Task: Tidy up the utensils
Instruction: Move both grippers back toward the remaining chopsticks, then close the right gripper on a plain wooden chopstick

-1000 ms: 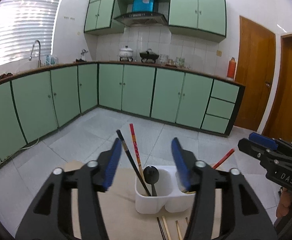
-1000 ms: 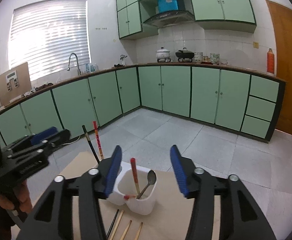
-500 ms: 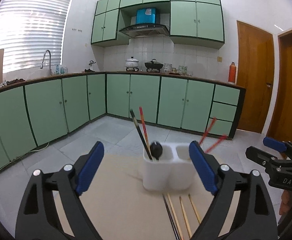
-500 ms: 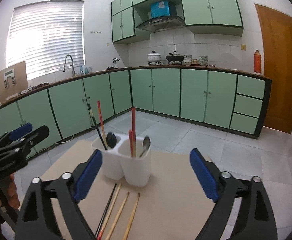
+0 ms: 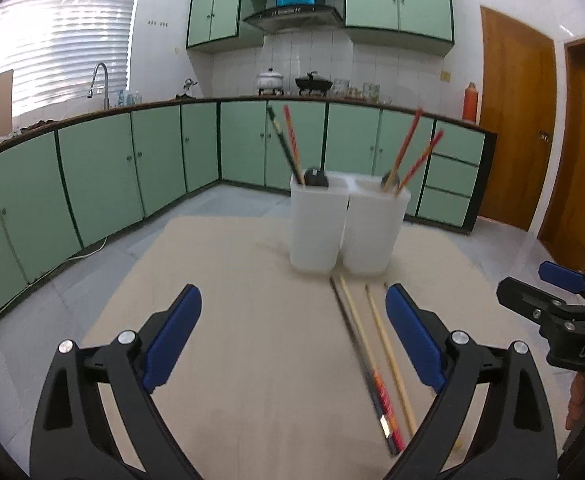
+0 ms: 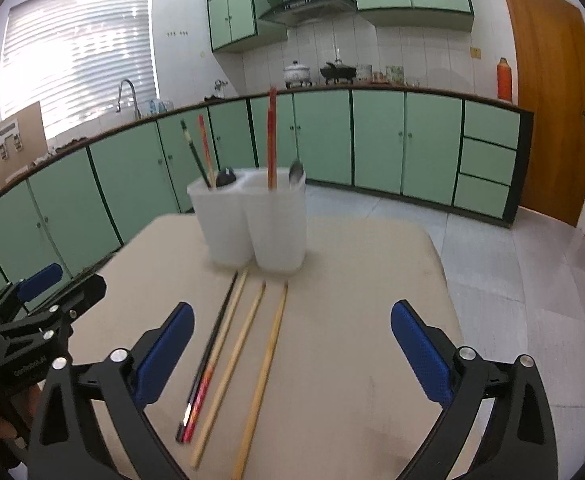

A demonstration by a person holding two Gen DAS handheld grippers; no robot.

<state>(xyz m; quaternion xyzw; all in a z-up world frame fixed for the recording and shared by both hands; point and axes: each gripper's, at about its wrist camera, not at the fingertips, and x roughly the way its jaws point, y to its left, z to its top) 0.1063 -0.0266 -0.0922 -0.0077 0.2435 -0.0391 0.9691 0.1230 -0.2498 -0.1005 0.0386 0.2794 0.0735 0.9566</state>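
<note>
A white two-compartment utensil holder [image 5: 346, 224] [image 6: 252, 224] stands on the beige table. Its left cup holds a black and a red chopstick [image 5: 288, 144] and a black spoon [image 5: 316, 178]; its right cup holds red chopsticks [image 5: 410, 148] [image 6: 271, 136] and a metal spoon [image 6: 296, 172]. Several chopsticks lie on the table in front of it: a black-and-red pair [image 6: 208, 360] [image 5: 372, 372] and wooden ones [image 6: 268, 368] [image 5: 388, 352]. My left gripper [image 5: 292, 336] is open and empty, low over the table. My right gripper [image 6: 290, 348] is open and empty above the loose chopsticks.
The table [image 5: 252, 320] has rounded edges, with tiled floor [image 6: 532, 280] around it. Green kitchen cabinets [image 5: 132, 168] line the walls, and wooden doors [image 5: 512, 120] stand at the right. Each gripper shows in the other's view, the right one [image 5: 564, 316] and the left one [image 6: 40, 320].
Both grippers have opened wide and pulled back and down from the holder. The holder now looks farther away and the loose chopsticks on the table have come into full view.
</note>
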